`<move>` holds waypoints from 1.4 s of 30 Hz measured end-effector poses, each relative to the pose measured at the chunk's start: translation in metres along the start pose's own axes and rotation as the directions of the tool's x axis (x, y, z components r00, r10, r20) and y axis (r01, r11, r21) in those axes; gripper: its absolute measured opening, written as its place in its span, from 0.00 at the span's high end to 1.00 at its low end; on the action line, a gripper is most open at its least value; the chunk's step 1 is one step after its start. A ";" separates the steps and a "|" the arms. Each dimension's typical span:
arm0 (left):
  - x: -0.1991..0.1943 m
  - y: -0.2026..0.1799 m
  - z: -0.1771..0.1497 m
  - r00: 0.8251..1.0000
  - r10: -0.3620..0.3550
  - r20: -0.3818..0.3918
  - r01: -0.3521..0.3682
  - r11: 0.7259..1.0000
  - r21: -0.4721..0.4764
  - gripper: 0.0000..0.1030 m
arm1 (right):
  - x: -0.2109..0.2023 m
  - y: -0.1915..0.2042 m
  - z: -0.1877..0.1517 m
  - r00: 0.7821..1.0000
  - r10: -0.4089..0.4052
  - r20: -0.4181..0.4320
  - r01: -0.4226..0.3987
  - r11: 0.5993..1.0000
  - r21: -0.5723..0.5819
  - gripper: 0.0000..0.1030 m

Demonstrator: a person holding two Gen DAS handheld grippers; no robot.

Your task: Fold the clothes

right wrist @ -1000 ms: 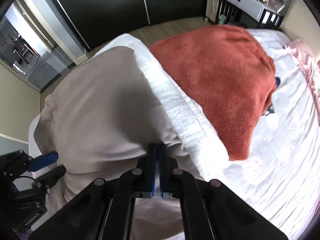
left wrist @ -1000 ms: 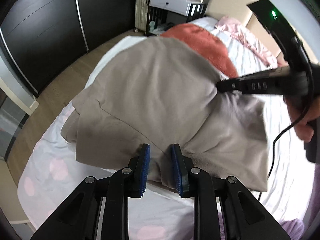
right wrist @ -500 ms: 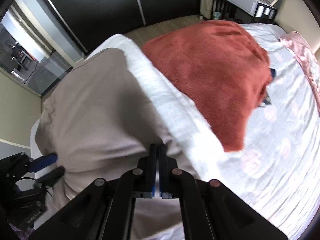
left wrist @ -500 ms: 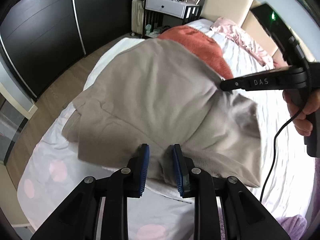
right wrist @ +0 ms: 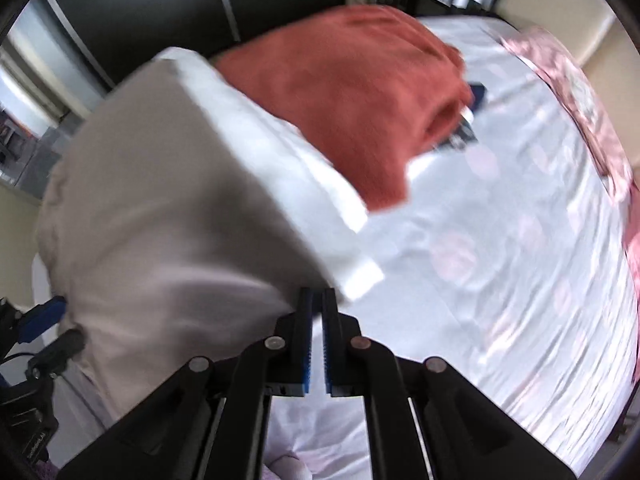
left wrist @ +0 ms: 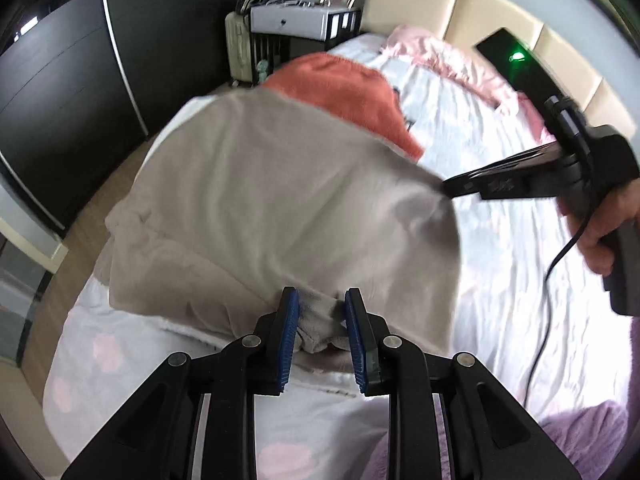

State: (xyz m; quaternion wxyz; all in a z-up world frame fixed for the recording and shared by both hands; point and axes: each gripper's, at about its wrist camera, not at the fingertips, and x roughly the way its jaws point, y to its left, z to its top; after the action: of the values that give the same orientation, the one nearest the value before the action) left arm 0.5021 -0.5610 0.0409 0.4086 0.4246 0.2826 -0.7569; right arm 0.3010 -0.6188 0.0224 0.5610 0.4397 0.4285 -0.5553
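A large beige garment (left wrist: 272,200) with a white inner edge (right wrist: 288,172) hangs spread between both grippers above the bed. My left gripper (left wrist: 322,320) is shut on a bunched fold of its near edge, with cloth filling the gap between the blue pads. My right gripper (right wrist: 318,312) has its pads nearly touching, pinched on the garment's other edge. The left wrist view shows that right gripper (left wrist: 446,190) at the right, held by a hand (left wrist: 608,232). At the lower left of the right wrist view is the left gripper (right wrist: 52,332).
An orange fleece (left wrist: 344,84) lies on the white sheet with pink spots (right wrist: 500,240), and a small dark item (right wrist: 476,96) sits beside it. Pink cloth (left wrist: 452,60) lies by the beige headboard. Purple fabric (left wrist: 580,440) is at the near right. Dark wardrobes (left wrist: 72,80) and a nightstand (left wrist: 296,20) stand beyond.
Both grippers have moved with the garment held between them, and it now hangs further over the bed. The right wrist view is now motion-blurred, and more sheet shows to its right.
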 end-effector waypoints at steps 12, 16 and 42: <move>-0.043 -0.015 -0.019 0.993 0.106 0.042 -0.107 0.993 0.039 0.75 | -0.064 -0.004 -0.047 0.992 0.066 0.105 -0.073 0.995 0.069 0.95; -0.067 -0.025 -0.022 0.989 0.113 0.100 -0.116 0.993 0.027 0.60 | -0.094 0.015 -0.060 0.980 0.119 0.159 -0.128 0.991 0.049 0.88; -0.130 -0.058 -0.066 0.937 0.170 0.306 -0.163 0.985 -0.048 0.25 | -0.164 0.066 -0.209 0.864 0.074 0.498 -0.173 0.973 0.155 0.47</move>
State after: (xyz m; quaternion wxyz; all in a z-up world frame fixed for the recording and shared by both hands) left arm 0.5188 -0.4311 0.1272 0.5150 0.3186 0.1867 -0.7736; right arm 0.3659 -0.3755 0.1313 0.6399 0.3641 0.1872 -0.6503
